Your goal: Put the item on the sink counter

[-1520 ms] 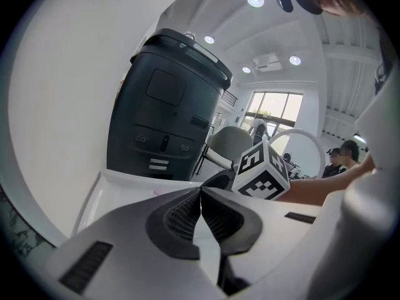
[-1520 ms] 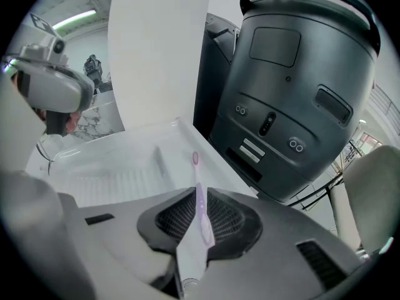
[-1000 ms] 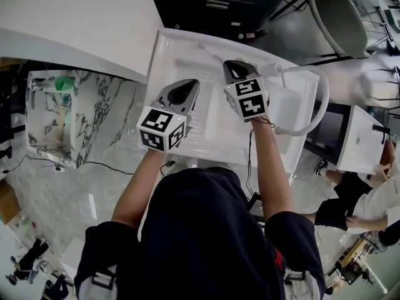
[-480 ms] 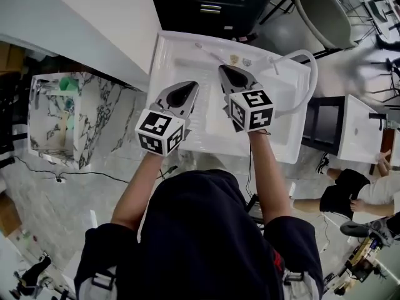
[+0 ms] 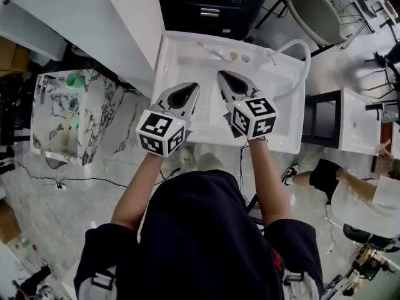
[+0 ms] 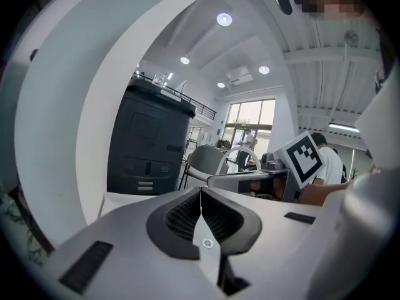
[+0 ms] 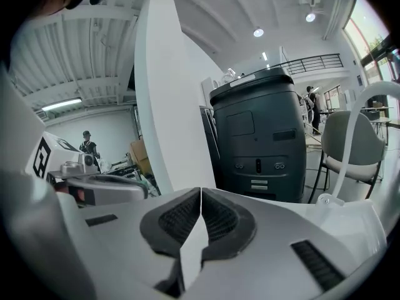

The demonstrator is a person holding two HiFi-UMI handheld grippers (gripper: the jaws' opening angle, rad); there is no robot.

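Note:
The white sink counter [image 5: 181, 55] lies in front of me in the head view. On its far rim rest a long thin white item [image 5: 210, 50] and two small pieces [image 5: 234, 56], too small to name. A white curved hose [image 5: 302, 61] arches over the sink's right side. My left gripper [image 5: 190, 86] hovers over the sink's left part, shut and empty. My right gripper [image 5: 220, 74] hangs beside it over the middle, also shut with nothing held. In the left gripper view the left gripper [image 6: 200, 190] has its jaws pressed together, as does the right gripper [image 7: 200, 190] in its own view.
A dark grey cabinet [image 5: 212, 5] stands beyond the sink. A white wall panel [image 5: 119, 17] runs along the left. A marble-patterned counter [image 5: 87, 124] with a green item [image 5: 74, 80] sits at the left. A chair [image 5: 319, 8] and another white unit [image 5: 355, 120] stand at the right, with a person [image 5: 362, 195] beside it.
The right gripper has drawn back slightly toward the sink's near edge. The head view has shifted, showing more of the sink's far rim. Both grippers stay shut.

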